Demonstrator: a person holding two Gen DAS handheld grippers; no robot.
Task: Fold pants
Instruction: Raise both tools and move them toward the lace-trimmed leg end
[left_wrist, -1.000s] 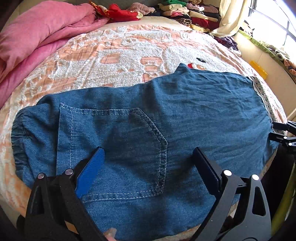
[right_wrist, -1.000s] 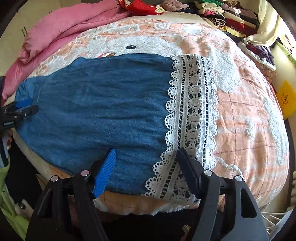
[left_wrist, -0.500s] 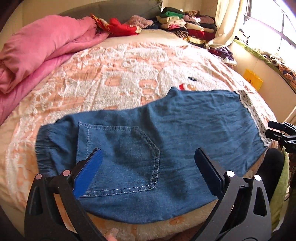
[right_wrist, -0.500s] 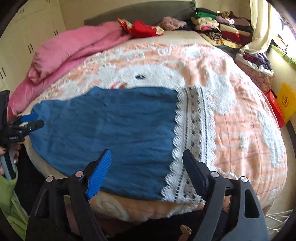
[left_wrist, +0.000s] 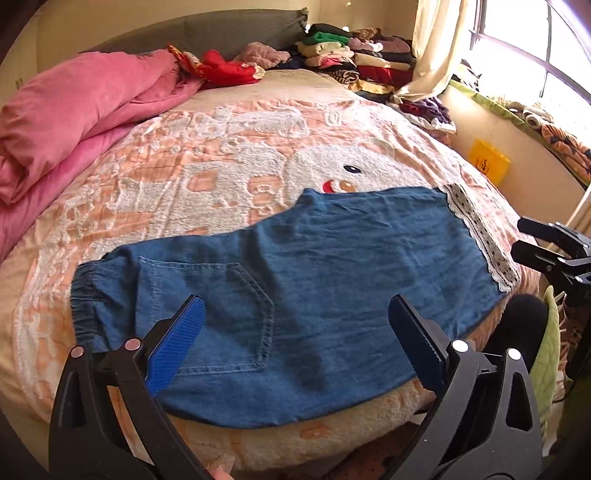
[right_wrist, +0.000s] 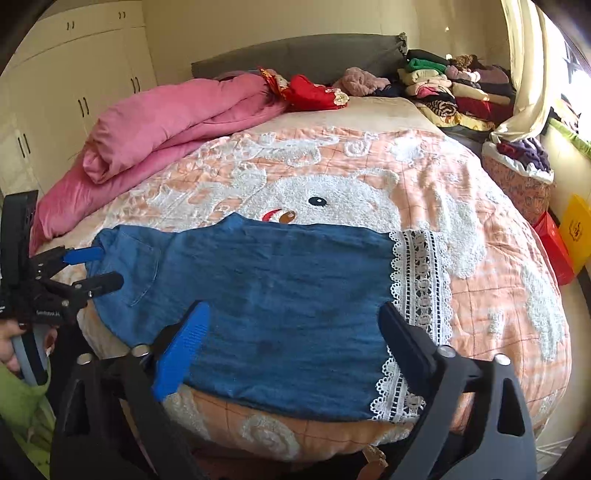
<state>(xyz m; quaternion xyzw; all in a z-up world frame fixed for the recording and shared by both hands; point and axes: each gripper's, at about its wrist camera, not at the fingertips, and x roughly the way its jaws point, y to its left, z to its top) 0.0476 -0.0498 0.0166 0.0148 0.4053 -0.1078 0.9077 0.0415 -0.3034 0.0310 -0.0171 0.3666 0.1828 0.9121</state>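
Note:
Blue denim pants (left_wrist: 314, 273) with a white lace hem (right_wrist: 421, 288) lie flat on the bed's near edge, folded lengthwise, waistband at the left, back pocket (left_wrist: 218, 306) up. My left gripper (left_wrist: 295, 325) is open and empty, above the pocket end. My right gripper (right_wrist: 295, 332) is open and empty, above the hem end. Each gripper also shows in the other's view: the right one (left_wrist: 543, 243) at the far right, the left one (right_wrist: 92, 266) at the far left.
The bed has a peach cover (right_wrist: 369, 192) with a white bear pattern. A rolled pink duvet (right_wrist: 166, 122) lies at the back left. Stacked folded clothes (right_wrist: 450, 92) sit at the back right. White wardrobes (right_wrist: 55, 92) stand left; a yellow box (right_wrist: 576, 229) stands right.
Both grippers have pulled back and up from the pants, which now look smaller and farther away. The pants lie still on the bed.

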